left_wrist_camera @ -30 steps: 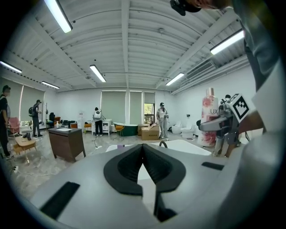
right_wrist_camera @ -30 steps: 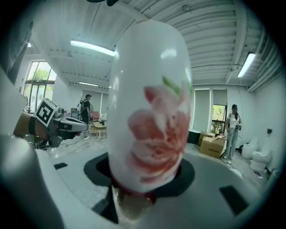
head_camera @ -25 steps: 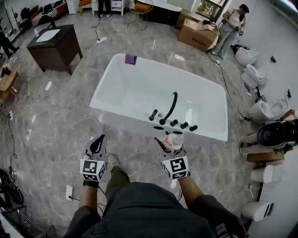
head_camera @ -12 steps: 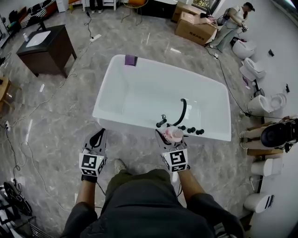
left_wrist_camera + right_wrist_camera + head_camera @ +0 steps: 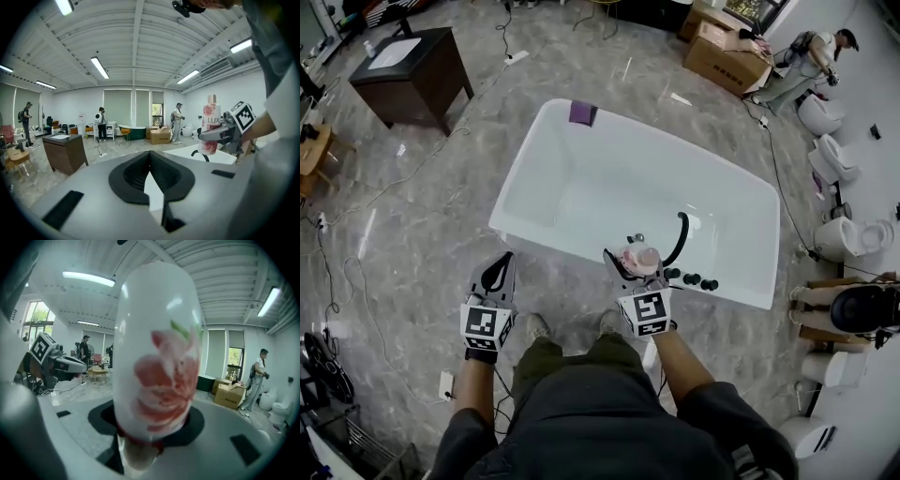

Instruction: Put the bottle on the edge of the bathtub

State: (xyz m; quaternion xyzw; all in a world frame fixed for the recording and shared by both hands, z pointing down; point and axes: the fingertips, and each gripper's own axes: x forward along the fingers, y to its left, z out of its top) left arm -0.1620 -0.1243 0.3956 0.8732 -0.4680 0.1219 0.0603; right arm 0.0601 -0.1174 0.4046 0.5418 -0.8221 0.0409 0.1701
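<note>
At lower left the left gripper (image 5: 495, 278) points forward, jaws together; at centre the right gripper (image 5: 630, 265) clamps the bottle (image 5: 641, 257), both forearms outstretched

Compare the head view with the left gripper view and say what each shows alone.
Head view only: the whole bathtub, a purple item on its far rim, the black faucet. Left gripper view only: the ceiling lights, LUX printed on the bottle, the left gripper with its fingers together and nothing between. Both: the right gripper holding the bottle upright, the dark cabinet.
</note>
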